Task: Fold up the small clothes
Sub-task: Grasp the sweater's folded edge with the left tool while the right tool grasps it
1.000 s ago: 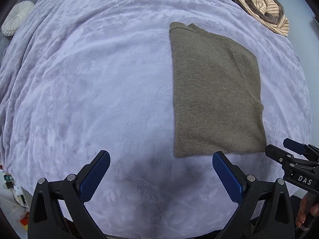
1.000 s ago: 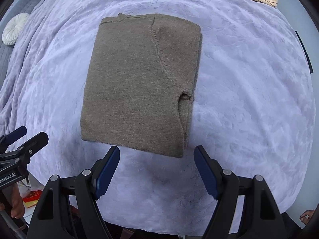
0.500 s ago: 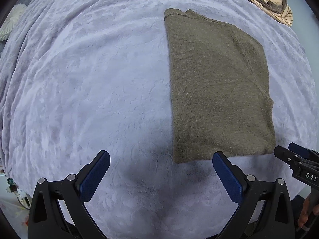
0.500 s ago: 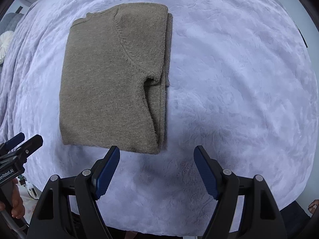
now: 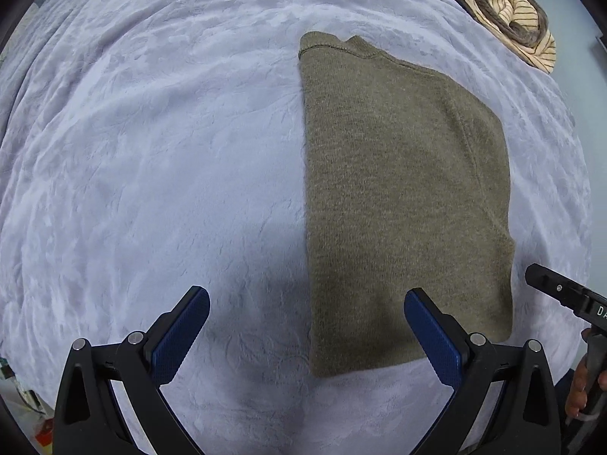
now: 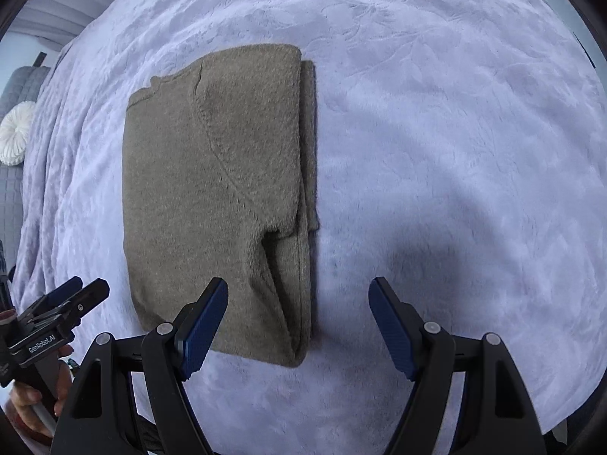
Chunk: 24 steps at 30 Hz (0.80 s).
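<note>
Lying flat on the blanket (image 5: pixel 151 151), the sweater (image 5: pixel 402 197) is folded into a long rectangle, collar at the far end. Both grippers are hovering over its near edge — the left gripper (image 5: pixel 307 333) over the near-left corner, the right gripper (image 6: pixel 297 326) over the near-right corner — each with fingers spread wide and gripping nothing. A striped garment (image 5: pixel 508 15) is sitting at the blanket's far right, well apart.

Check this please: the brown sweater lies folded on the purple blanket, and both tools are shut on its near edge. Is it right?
Not quite. Both wrist views show the left tool and right tool open, holding nothing. The sweater does lie folded on the blanket.
</note>
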Available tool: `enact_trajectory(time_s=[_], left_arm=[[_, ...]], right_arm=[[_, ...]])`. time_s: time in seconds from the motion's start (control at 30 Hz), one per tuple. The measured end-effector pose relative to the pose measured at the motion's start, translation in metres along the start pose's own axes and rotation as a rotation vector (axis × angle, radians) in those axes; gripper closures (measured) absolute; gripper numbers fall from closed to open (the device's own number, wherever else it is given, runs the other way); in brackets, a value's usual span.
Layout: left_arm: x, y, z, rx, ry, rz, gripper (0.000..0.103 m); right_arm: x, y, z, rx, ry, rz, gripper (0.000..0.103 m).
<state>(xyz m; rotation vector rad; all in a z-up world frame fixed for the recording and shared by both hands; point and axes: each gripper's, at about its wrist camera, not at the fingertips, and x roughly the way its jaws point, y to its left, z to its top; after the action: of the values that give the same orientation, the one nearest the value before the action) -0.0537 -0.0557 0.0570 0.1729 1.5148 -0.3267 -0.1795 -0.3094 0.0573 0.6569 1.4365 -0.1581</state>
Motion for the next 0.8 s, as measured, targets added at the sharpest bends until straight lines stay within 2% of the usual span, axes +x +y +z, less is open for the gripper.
enact_trajectory(time_s=[0.17, 0.23, 0.33, 0.47, 0.6, 0.67, 0.73, 0.77, 0.8], left_arm=[[0.020, 0.013, 0.030, -0.049, -0.007, -0.144, 0.000], [0.032, 0.014, 0.044, -0.043, -0.010, -0.216, 0.000], [0.051, 0.008, 0.059, -0.018, -0.013, -0.276, 0.000], [0.082, -0.003, 0.068, 0.000, 0.044, -0.358, 0.000], [0.087, -0.014, 0.069, 0.027, 0.025, -0.370, 0.000], [0.088, -0.018, 0.070, 0.029, 0.021, -0.364, 0.000], [0.086, -0.020, 0.069, 0.016, 0.009, -0.351, 0.011], [0.083, -0.020, 0.069, 0.007, -0.001, -0.347, 0.021], [0.079, -0.018, 0.068, 0.001, -0.013, -0.354, 0.034]], right_arm=[[0.014, -0.006, 0.028, 0.011, -0.021, 0.125, 0.024], [0.026, -0.009, 0.040, 0.017, -0.031, 0.187, 0.024], [0.046, -0.019, 0.054, 0.027, -0.025, 0.256, 0.024], [0.073, -0.026, 0.062, 0.037, 0.004, 0.351, 0.022], [0.081, -0.012, 0.072, 0.016, -0.005, 0.496, 0.022], [0.088, -0.001, 0.074, -0.001, 0.003, 0.507, 0.022], [0.097, 0.002, 0.076, 0.026, 0.008, 0.498, 0.022], [0.099, 0.001, 0.076, 0.058, 0.006, 0.499, 0.024], [0.099, -0.001, 0.074, 0.097, 0.010, 0.497, 0.034]])
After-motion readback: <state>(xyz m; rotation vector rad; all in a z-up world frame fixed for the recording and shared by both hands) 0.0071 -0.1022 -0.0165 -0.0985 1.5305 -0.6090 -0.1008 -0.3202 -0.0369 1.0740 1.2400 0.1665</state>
